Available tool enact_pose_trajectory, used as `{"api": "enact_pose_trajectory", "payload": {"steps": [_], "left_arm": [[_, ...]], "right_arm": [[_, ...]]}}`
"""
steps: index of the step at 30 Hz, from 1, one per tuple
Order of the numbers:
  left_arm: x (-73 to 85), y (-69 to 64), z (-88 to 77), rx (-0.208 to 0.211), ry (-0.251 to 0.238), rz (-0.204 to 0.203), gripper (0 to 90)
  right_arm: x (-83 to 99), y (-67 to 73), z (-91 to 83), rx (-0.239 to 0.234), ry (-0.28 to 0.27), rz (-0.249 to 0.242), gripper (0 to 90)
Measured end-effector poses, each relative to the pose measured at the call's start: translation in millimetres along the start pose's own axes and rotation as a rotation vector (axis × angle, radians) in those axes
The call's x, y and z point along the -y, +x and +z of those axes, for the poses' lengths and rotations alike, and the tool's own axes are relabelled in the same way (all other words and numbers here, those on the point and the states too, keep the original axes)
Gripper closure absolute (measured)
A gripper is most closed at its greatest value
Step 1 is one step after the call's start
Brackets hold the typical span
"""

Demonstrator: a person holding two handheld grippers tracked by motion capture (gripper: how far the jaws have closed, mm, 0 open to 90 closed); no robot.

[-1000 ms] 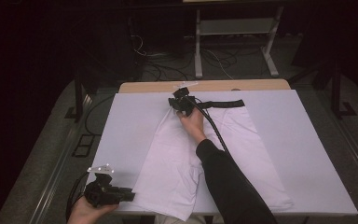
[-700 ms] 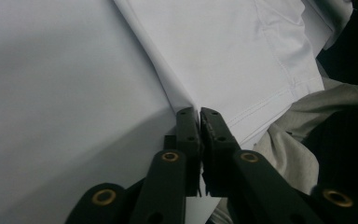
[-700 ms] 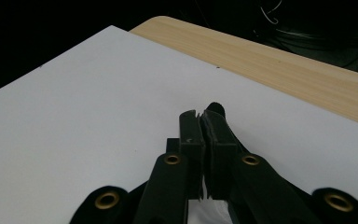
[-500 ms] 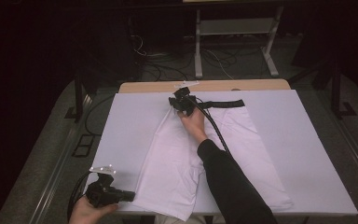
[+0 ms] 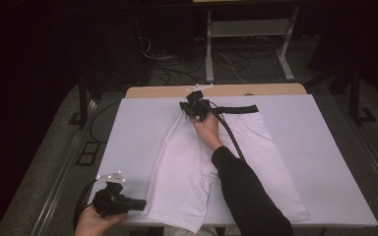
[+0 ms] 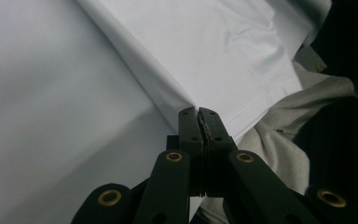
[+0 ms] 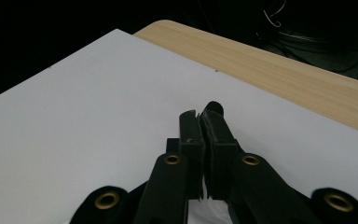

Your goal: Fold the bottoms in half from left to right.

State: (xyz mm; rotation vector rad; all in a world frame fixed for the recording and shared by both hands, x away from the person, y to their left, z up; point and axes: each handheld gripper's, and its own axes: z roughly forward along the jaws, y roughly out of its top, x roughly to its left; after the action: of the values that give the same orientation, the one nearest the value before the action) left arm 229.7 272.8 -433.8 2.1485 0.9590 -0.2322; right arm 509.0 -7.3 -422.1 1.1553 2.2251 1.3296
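A white garment (image 5: 192, 167) with a black waistband (image 5: 238, 109) lies spread on the white-covered table (image 5: 320, 147). My left gripper (image 5: 141, 204) is at the table's near left corner, its tips at the garment's lower left hem. In the left gripper view the jaws of this gripper (image 6: 198, 112) are pressed together right on the folded edge of the white cloth (image 6: 214, 51). My right gripper (image 5: 183, 105) is at the waistband's left end. In its own view this gripper (image 7: 200, 112) is shut, with a dark bit at its tip and white cloth under the jaws.
A bare wooden strip (image 5: 226, 91) runs along the table's far edge (image 7: 261, 60). Beyond it stand a metal rack (image 5: 248, 29) and loose cables on the dark floor. The person's dark sleeve (image 5: 246, 191) lies across the garment. Grey clothing (image 6: 279, 121) hangs below the near edge.
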Motion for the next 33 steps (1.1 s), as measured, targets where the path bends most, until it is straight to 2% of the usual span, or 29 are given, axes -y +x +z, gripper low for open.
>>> {"api": "enact_pose_trajectory", "payload": {"steps": [11, 15, 20, 24, 32, 33], "left_arm": [[-12.6, -13.1, 5.3, 0.014, -0.016, 0.072, 87.5], [-18.3, -20.0, 8.7, 0.020, -0.010, 0.118, 87.6], [-22.9, -25.7, 10.7, 0.027, -0.022, 0.140, 87.5], [-30.4, -32.2, 13.4, 0.069, -0.057, 0.163, 87.6], [-39.5, -40.6, 19.0, 0.086, -0.062, 0.200, 87.5], [-41.4, -40.9, 20.3, 0.112, -0.063, 0.203, 87.5]], "right_arm": [[-0.8, -4.1, -4.9, -0.010, 0.015, -0.009, 85.9], [-0.7, -4.8, -7.1, -0.013, 0.013, -0.014, 85.9], [-1.8, -6.6, -9.8, -0.011, 0.012, -0.018, 85.9], [-3.6, -10.2, -13.9, -0.012, 0.011, -0.019, 85.9], [-5.7, -18.3, -22.3, -0.002, 0.006, -0.019, 85.9], [-5.7, -19.5, -23.7, 0.003, 0.007, -0.018, 85.9]]}}
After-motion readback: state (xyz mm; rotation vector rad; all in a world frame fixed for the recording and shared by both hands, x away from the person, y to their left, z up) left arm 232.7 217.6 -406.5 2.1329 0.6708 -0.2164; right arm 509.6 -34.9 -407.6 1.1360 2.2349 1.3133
